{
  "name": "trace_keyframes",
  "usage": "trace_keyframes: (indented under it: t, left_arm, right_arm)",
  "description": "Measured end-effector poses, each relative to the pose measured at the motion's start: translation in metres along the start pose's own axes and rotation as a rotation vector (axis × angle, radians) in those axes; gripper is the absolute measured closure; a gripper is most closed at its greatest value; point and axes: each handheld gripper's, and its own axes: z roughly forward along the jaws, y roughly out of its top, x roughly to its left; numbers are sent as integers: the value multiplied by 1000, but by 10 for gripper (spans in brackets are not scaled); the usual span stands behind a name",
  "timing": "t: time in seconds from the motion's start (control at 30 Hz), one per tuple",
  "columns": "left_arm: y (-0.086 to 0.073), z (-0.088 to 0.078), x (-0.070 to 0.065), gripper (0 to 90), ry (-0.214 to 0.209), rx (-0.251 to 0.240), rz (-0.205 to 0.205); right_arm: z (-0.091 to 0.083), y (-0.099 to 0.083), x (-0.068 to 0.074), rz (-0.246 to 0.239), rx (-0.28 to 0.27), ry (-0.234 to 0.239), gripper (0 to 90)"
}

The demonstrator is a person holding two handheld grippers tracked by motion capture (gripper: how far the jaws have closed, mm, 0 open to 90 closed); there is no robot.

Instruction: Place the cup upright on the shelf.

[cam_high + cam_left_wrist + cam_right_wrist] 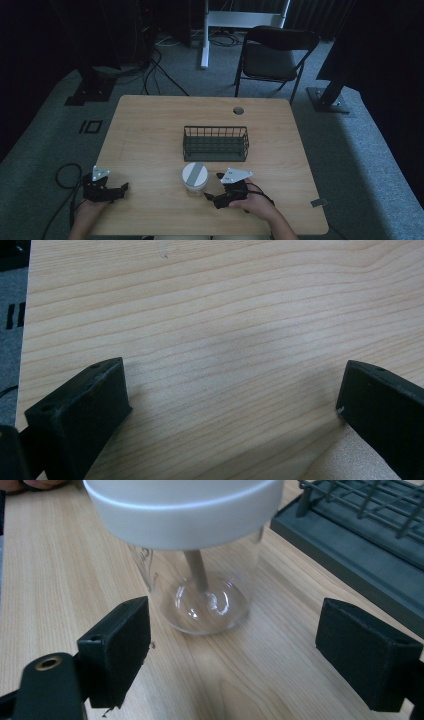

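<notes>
**Clear jar stands before the basket, both grippers spread wide**

A clear jar [194, 179] with a white lid [182, 507] stands upright on the wooden table [150, 130], toward the person's side and a little right of the middle. From above, a grey stripe runs across the lid. In the right gripper view the glass wall is transparent, the round base rests flat on the wood, and a brownish stick-like shape shows inside, running down from under the lid to the bottom; what it is cannot be told.

Just behind the jar sits a dark wire basket [216, 143], its long side facing the person, close to the jar but apart from it. In the right gripper view its solid dark base and wire wall [350, 525] pass along the upper right.

The right gripper [216, 192] lies low over the table just to the right of the jar, in the person's right hand [257, 202]. Its jaws are spread wide, the jar ahead of them and not between them; they grip nothing.

The left gripper [121, 190] is well apart from the jar, near the table's near left corner, in the left hand [90, 210]. Its jaws are also spread wide over bare wood, holding nothing.

Beyond the table stands a dark folding chair [272, 55] on grey carpet.
</notes>
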Motion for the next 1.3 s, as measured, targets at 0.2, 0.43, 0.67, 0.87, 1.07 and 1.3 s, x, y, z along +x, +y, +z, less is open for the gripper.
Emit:
trace_keyframes:
  t: [0.2,0.43,0.67,0.87,1.07,1.3]
  left_arm:
    - [0,0,0,5,0,0,0]
    - [0,0,0,4,0,0,0]
    - [0,0,0,4,0,1,1]
    - [0,0,0,5,0,1,0]
    - [0,0,0,5,0,1,0]
    - [0,0,0,5,0,1,0]
  right_arm:
    - [8,3,5,-11,-8,21,143]
    - [17,6,8,-12,-18,42,143]
    - [23,11,10,-2,-37,43,169]
    - [29,13,13,2,-50,49,169]
    - [33,14,14,10,-74,45,181]
    - [37,14,14,35,-94,55,170]
